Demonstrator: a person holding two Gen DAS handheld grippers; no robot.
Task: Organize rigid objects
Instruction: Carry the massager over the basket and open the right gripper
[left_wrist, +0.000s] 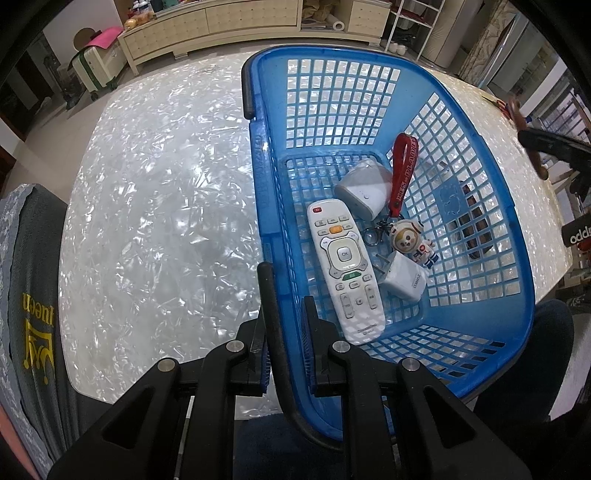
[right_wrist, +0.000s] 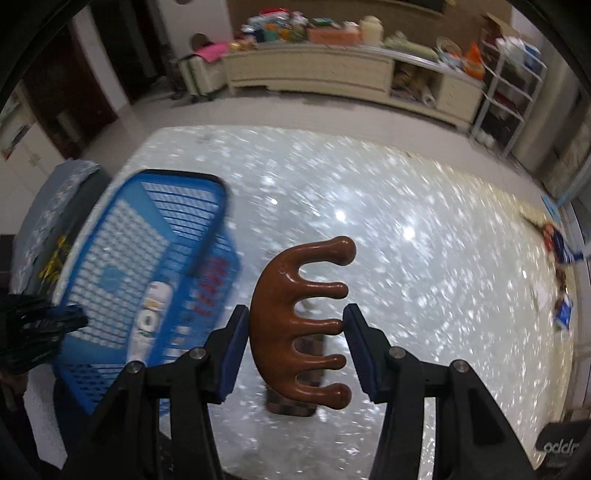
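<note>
- In left wrist view: left tool clamped on near rim of blue basket, prob. to steady it on pearly surface.
- Inside basket: white remote, "OK" btn readable; white charger marked "ZUNKO"; astronaut keychain w/ red strap, lettering unclear; white box.
- In right wrist view: right tool clamped on brown wooden massage comb, held above surface, prongs pointing right; basket to left, likely next drop spot.
- Bottom right corner: "addr…" partial logo.
</note>
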